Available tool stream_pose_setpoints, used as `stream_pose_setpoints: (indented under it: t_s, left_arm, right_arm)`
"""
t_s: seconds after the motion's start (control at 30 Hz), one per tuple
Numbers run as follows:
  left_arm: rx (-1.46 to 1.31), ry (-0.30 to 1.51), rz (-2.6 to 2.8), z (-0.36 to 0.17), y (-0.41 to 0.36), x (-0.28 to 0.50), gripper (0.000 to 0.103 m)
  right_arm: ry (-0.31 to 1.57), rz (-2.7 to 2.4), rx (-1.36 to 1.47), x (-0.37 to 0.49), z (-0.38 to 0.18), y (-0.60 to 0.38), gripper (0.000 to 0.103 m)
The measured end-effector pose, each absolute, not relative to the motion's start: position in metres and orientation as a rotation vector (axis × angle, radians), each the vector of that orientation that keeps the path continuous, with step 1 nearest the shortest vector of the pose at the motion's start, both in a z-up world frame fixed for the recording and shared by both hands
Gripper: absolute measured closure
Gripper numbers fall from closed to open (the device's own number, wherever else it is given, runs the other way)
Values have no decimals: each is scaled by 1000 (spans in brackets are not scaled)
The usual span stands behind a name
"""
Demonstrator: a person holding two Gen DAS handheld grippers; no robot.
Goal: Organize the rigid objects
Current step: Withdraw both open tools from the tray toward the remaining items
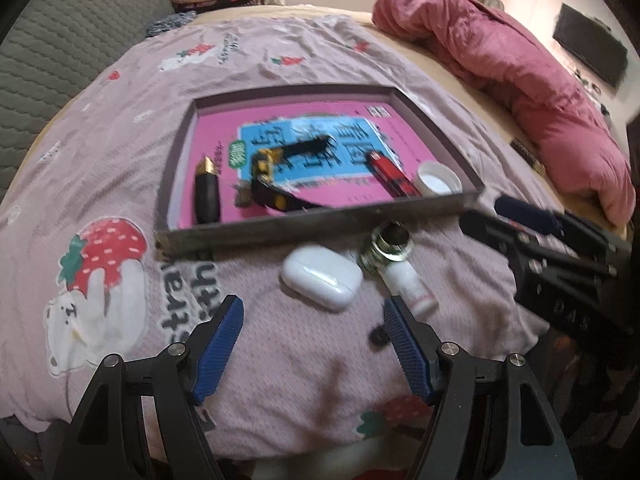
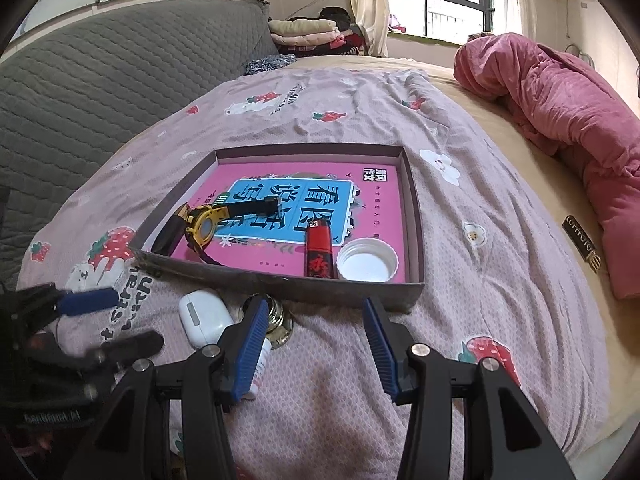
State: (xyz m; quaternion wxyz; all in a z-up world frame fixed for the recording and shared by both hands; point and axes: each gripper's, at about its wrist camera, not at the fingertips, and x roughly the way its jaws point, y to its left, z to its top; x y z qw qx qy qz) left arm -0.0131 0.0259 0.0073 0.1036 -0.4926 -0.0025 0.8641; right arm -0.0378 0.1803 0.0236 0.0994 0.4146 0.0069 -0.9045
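Left wrist view: earbud case (image 1: 320,278) on bedspread (image 1: 120,120), just outside box (image 1: 320,222) near wall, ahead of left gripper (image 1: 314,344); small bottle (image 1: 400,276) beside it, nearly touching; risk, judged: right finger clips bottle during grab, rolls it off; smooth case may squirt from pads; soft bedding may sink under push; left tongs wide, empty, touching nothing; right gripper (image 2: 314,344) half open, empty, left finger over bottle, contact unclear; watch (image 2: 204,224), lighter (image 2: 318,250), cap (image 2: 368,266) already in box.
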Motion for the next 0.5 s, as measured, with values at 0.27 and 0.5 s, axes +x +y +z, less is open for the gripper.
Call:
stream_pose_setpoints:
  t_s: [0.27,0.5]
  left_arm:
    - [-1510,42,2456,-11,50,-3,29]
    - [-1543,30,2421,-24,62,-4,29]
  right_arm:
    - [22,-2672,1243,-36,21,182,54]
    - [27,-2664,1250,-35,19,180,54]
